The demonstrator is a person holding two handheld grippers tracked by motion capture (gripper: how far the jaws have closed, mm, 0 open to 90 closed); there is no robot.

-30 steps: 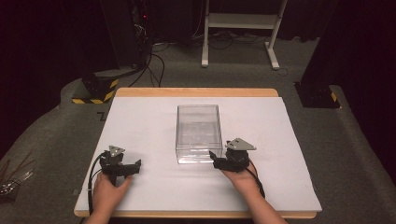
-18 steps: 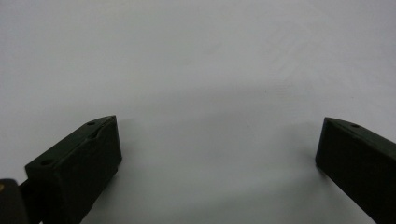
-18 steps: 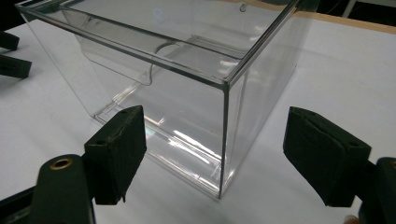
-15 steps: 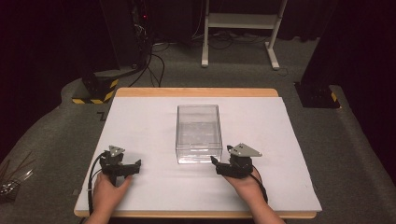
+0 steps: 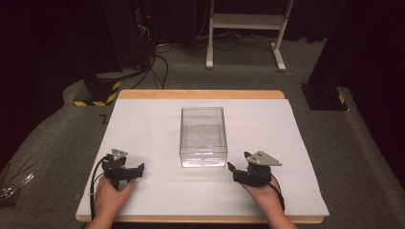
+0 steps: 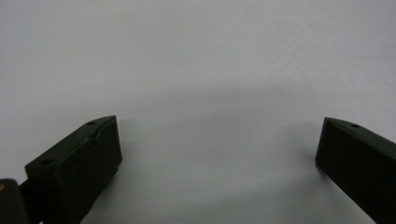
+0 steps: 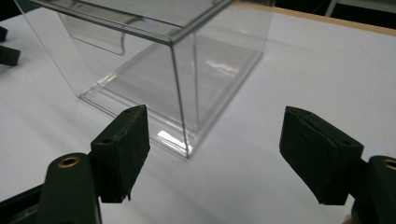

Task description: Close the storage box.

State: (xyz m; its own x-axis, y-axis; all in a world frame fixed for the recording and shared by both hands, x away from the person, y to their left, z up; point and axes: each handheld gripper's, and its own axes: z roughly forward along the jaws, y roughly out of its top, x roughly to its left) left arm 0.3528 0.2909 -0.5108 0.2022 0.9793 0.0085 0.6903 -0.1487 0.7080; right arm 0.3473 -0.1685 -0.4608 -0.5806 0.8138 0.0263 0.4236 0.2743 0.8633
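I am looking down on a table covered in white, with a clear box standing upright at its middle, a little toward the near edge. The box is open at the top and nothing is showing inside it.

My left claw is resting on the table near the near left corner, well apart from the box. In the left gripper view its jaws are standing wide, with bare white table between them.

My right claw is sitting near the near edge, just beside the near right corner of the box and not touching it. In the right gripper view the claw is pointing at that corner of the box; the jaws have just been closing and are now standing part open, with nothing gripped. The corner is lying ahead of the pads, not between them.

A hand is holding the left gripper, and another hand the right, both coming in over the near edge.
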